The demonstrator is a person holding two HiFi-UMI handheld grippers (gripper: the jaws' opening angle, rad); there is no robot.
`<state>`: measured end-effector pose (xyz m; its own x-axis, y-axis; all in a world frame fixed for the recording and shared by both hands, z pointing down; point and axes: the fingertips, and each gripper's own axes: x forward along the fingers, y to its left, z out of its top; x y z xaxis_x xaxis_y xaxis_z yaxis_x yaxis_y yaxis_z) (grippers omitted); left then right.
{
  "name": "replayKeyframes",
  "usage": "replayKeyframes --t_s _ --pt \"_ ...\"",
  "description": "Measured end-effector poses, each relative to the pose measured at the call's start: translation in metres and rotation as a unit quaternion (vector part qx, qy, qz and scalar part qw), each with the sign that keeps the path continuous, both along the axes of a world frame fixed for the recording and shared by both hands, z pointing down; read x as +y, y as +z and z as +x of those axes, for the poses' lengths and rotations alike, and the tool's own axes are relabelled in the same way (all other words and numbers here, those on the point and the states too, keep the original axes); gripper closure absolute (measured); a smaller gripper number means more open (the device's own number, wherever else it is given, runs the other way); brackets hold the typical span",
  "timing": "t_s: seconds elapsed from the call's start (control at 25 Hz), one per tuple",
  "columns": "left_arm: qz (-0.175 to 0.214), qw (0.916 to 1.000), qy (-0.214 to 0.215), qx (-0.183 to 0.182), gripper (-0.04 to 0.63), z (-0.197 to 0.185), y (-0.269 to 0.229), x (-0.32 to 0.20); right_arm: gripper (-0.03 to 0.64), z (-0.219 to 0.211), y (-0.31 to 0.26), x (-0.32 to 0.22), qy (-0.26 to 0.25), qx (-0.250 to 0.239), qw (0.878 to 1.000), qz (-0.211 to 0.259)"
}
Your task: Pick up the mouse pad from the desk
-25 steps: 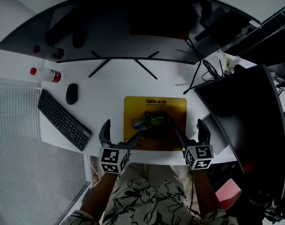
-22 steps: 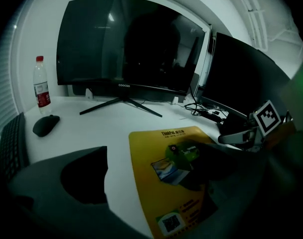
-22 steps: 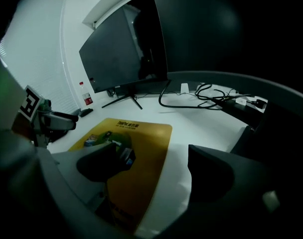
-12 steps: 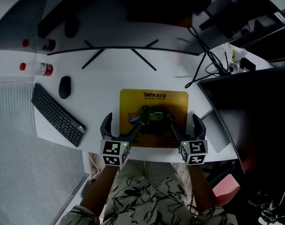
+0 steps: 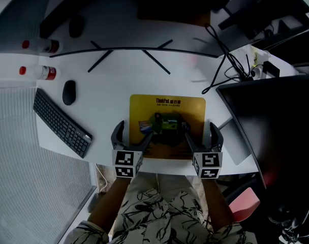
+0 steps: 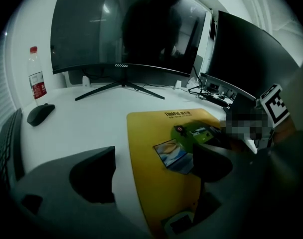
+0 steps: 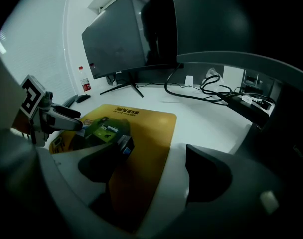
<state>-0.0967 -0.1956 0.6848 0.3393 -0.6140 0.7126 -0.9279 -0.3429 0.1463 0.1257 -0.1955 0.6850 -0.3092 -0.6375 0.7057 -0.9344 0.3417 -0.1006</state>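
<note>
Centrally, yellow mouse pad (image 5: 167,112) lies flat on white bench (image 5: 109,103). Left gripper (image 5: 134,135), jaws wide, straddles its left edge; right gripper (image 5: 201,133), jaws wide, its right edge. Keyboard (image 5: 62,123) and mouse (image 5: 69,92) left of left gripper; dark monitor (image 5: 266,126) crowds right gripper's right.

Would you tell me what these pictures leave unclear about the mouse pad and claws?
Near corners of the mouse pad: in the head view, the left claw and right claw cover them.
Whether either claw touches the pad: no view settles it.
Small print on the pad's picture: too small and dim everywhere.
Label of the bottle: too small in the head view.
</note>
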Motion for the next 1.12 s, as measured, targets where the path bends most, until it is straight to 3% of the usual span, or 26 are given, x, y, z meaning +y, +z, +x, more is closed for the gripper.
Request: replayKeyframes --t_s 0.36,0.56,0.96,1.0,1.08,1.12 --pt "0.015 0.9992 0.005 -0.036 0.155 -0.001 -0.001 -0.001 0.199 -0.002 0.001 0.002 0.001 0.013 1.0 0.001" --pt "0.013 0.9993 0.014 -0.034 0.239 0.009 -0.002 0.002 0.252 -0.007 -0.001 0.005 0.007 0.013 1.0 -0.002" --pt "0.012 0.9994 -0.003 -0.031 0.287 0.005 -0.004 0.001 0.327 -0.01 -0.002 0.008 0.009 0.012 1.0 -0.011" --pt "0.012 0.9994 0.002 -0.032 0.307 0.007 -0.004 0.002 0.345 -0.01 -0.002 0.009 0.008 0.01 1.0 -0.012" --pt "0.009 0.9994 0.017 -0.03 0.403 0.014 -0.005 0.005 0.466 -0.014 -0.001 0.012 0.002 0.002 1.0 -0.017" --pt "0.009 0.9993 0.023 -0.029 0.446 0.018 -0.005 0.006 0.482 -0.017 -0.001 0.013 0.0 -0.001 1.0 -0.018"
